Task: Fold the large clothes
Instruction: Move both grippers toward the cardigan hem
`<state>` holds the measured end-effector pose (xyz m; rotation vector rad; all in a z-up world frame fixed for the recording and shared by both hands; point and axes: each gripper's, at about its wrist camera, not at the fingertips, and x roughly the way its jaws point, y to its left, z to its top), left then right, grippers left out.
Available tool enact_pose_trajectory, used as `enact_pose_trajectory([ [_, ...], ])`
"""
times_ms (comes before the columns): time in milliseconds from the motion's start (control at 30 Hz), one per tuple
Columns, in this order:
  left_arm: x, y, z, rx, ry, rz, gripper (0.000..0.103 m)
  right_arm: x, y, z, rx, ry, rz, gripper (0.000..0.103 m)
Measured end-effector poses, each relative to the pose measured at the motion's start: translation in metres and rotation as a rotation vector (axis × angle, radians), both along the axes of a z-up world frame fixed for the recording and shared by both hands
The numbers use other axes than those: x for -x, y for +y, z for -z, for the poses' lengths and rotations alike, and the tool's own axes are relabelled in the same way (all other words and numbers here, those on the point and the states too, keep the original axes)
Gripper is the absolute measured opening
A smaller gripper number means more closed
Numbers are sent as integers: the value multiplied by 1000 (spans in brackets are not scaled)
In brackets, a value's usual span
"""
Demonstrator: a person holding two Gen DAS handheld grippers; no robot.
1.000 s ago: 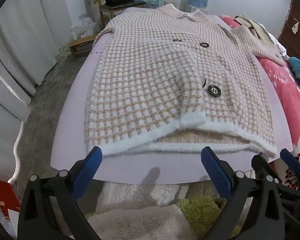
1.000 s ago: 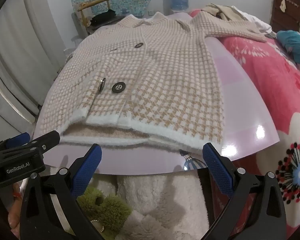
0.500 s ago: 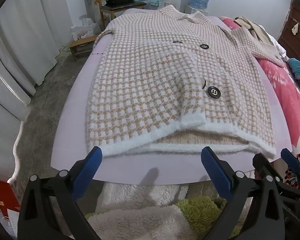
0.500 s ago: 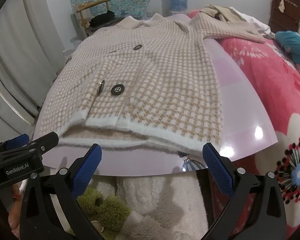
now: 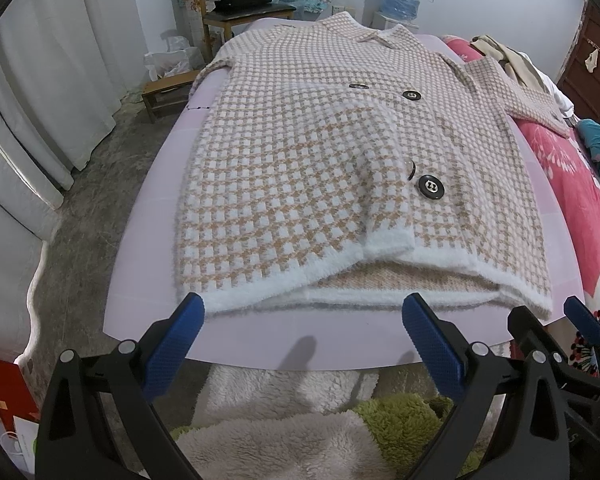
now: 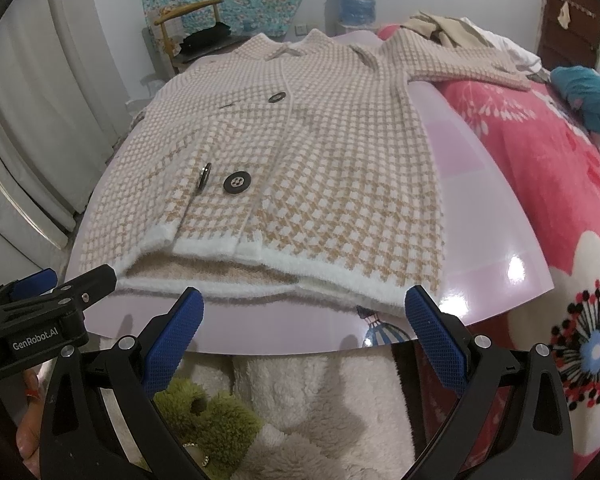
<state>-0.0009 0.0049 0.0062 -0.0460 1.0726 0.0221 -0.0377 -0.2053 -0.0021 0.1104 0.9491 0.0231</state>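
A tan-and-white checked knit coat point(image 5: 320, 168) point(image 6: 320, 168) with black buttons lies flat, front up, on a glossy lilac board point(image 5: 148, 248) point(image 6: 468, 184). Its white fuzzy hem faces me, and one sleeve stretches off to the far right. My left gripper point(image 5: 303, 312) stands open just short of the hem, nothing between its blue pads. My right gripper point(image 6: 304, 308) is open too, at the hem's right half, empty. The left gripper's body point(image 6: 40, 312) shows at the left edge of the right wrist view.
A pink flowered blanket point(image 6: 560, 200) covers the bed on the right, with a teal cloth point(image 6: 588, 96) and beige clothes point(image 5: 504, 56) at the back. Fluffy white-and-green fabric point(image 6: 300, 408) lies below the board's near edge. A wooden chair point(image 5: 240, 8) and curtains point(image 5: 40, 80) stand left.
Both grippers have crept slightly forward toward the hem; the coat has not shifted and both stay open.
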Motion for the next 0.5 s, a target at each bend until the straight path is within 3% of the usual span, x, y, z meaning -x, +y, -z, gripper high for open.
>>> enact_pose_trajectory([
  [500, -1, 4, -1, 0, -2, -3, 97, 0, 0, -1, 5, -12, 1, 96],
])
